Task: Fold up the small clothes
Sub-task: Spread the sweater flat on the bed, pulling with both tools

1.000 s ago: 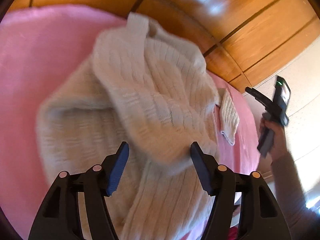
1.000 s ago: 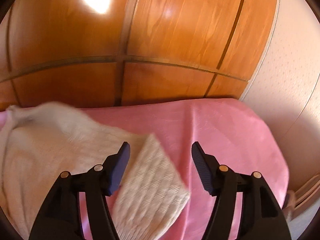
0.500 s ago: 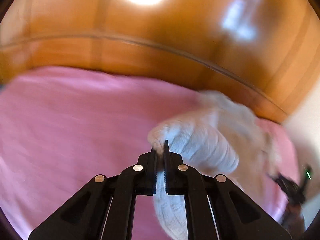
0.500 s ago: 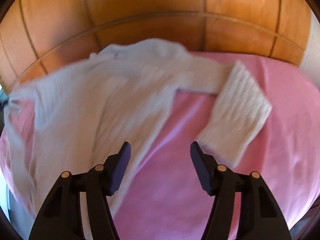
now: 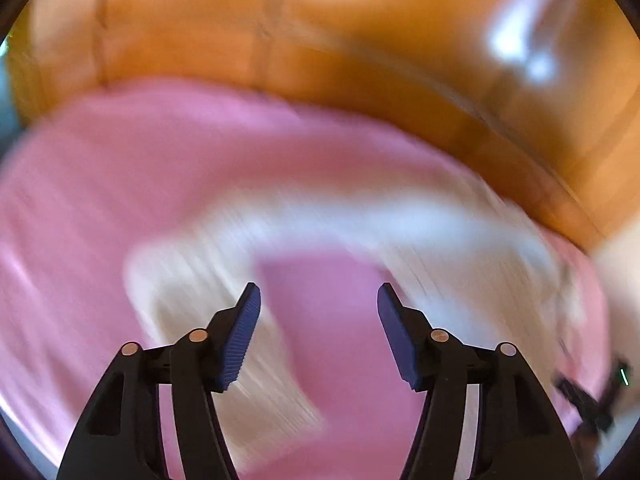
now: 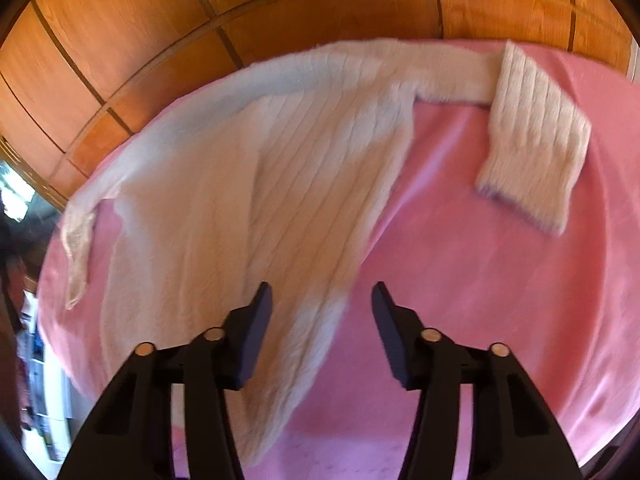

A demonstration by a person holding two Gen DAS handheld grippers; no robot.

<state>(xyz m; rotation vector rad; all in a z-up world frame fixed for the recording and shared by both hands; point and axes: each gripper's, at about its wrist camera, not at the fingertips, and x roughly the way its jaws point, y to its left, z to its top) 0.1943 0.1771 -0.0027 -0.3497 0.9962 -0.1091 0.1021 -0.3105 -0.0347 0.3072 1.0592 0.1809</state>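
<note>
a cream ribbed-knit sweater [image 6: 248, 184] lies spread on a pink bed cover [image 6: 500, 280], one sleeve [image 6: 532, 136] bent back toward the camera at the right. behind the bed runs a glossy wooden panel wall [image 6: 320, 0]. the right gripper [image 6: 320, 312] hangs over the sweater's lower edge, jaws parted and just closing, nothing pressed between them. the left gripper [image 5: 318, 312], in a badly blurred view, has jaws just opening over pink cover, beside the sweater's other sleeve [image 5: 224, 280].
</note>
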